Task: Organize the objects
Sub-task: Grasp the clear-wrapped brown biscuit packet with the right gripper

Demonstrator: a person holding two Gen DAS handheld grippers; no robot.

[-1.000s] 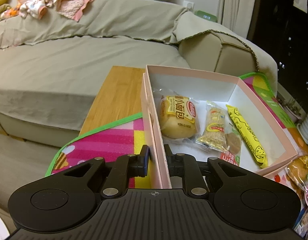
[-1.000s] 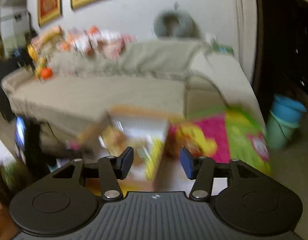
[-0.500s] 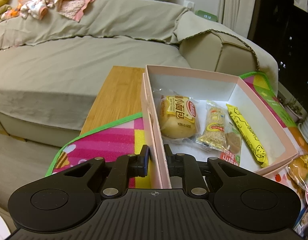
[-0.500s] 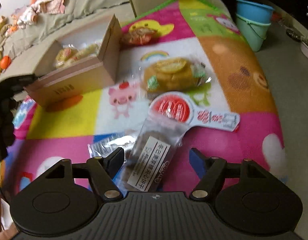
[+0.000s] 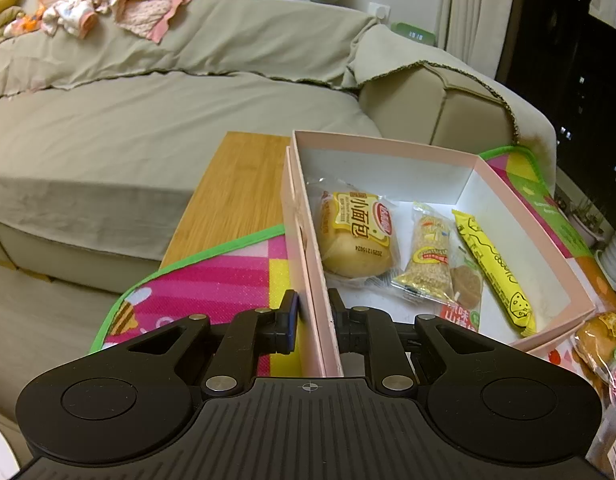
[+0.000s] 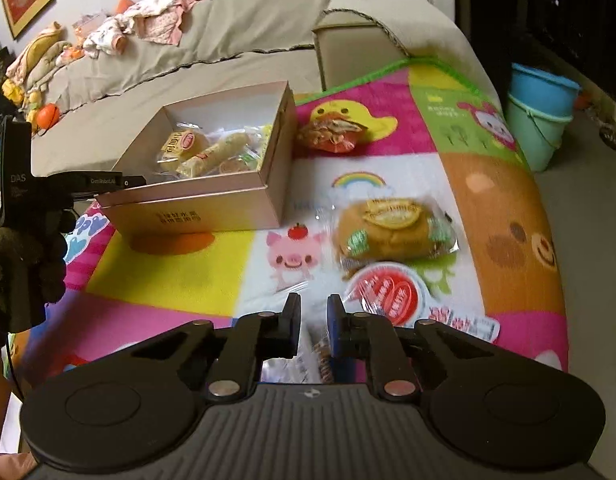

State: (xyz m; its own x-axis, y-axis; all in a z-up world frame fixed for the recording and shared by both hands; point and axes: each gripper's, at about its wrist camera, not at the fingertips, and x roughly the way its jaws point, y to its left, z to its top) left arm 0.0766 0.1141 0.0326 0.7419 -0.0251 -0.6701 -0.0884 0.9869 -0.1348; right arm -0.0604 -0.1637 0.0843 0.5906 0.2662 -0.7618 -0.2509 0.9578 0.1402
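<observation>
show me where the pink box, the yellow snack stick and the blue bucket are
pink box (image 5: 388, 151), left wrist view, far wall's rim
yellow snack stick (image 5: 494, 270), left wrist view, middle of wrapper
blue bucket (image 6: 542, 90), right wrist view, upper side wall

So the box (image 6: 196, 204) sits on the mat (image 6: 168, 276), sofa (image 5: 148, 128) right behind it. Inside it: a bread pack (image 5: 358, 236), a snack bag (image 5: 428, 256) and a stick pack (image 5: 494, 272). Right of the box, another bun pack (image 6: 396, 228), with a round-label pack (image 6: 392, 294) just in front of that.
</observation>
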